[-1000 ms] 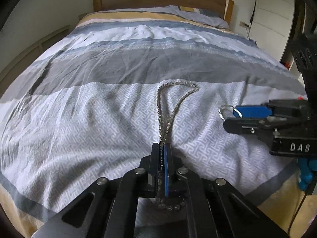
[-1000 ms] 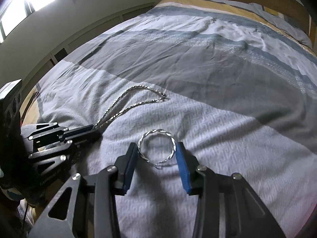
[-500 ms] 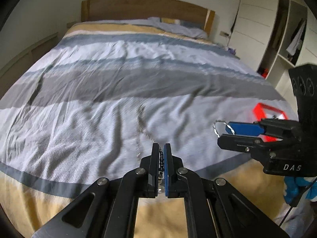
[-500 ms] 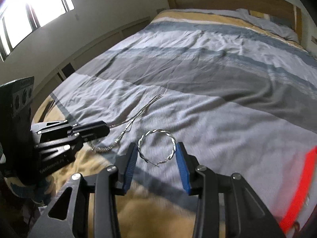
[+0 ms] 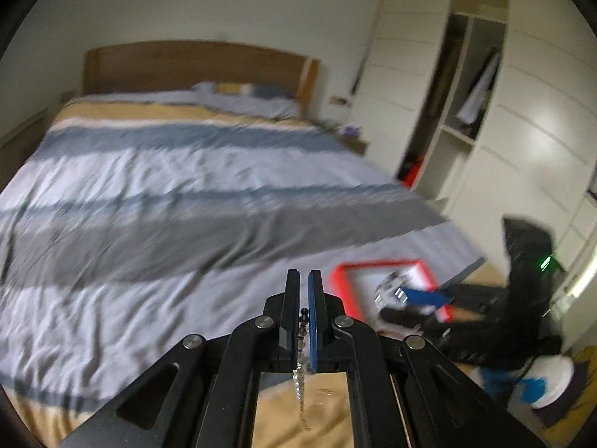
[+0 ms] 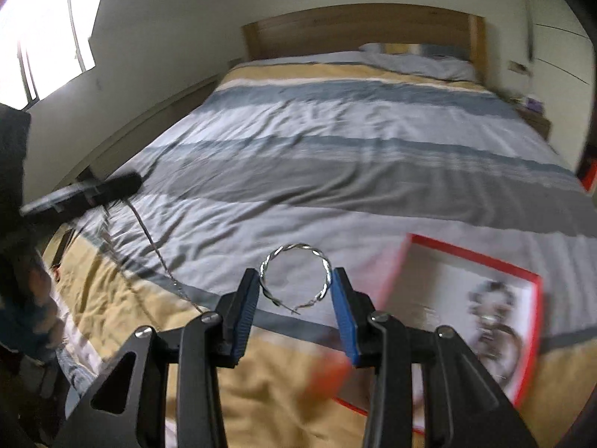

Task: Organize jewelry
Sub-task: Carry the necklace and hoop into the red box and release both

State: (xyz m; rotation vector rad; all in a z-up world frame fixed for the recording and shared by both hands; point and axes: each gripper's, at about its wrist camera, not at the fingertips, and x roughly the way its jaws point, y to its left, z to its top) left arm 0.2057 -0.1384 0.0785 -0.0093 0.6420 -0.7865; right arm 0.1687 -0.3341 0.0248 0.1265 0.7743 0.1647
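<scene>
Silver links of a chain necklace hang down from between the pinched fingers of the left claw, which grips it high so the loose length swings clear of the striped bed. The right claw squeezes a twisted silver bangle across its width, its blue pads pressing on either side of the ring, so it rides flat and cannot slip. Both pieces are held in the air near a red-rimmed tray lying on the bed's near right corner, probably the place meant for them. On its white floor sits some jewelry, too blurred to name.
</scene>
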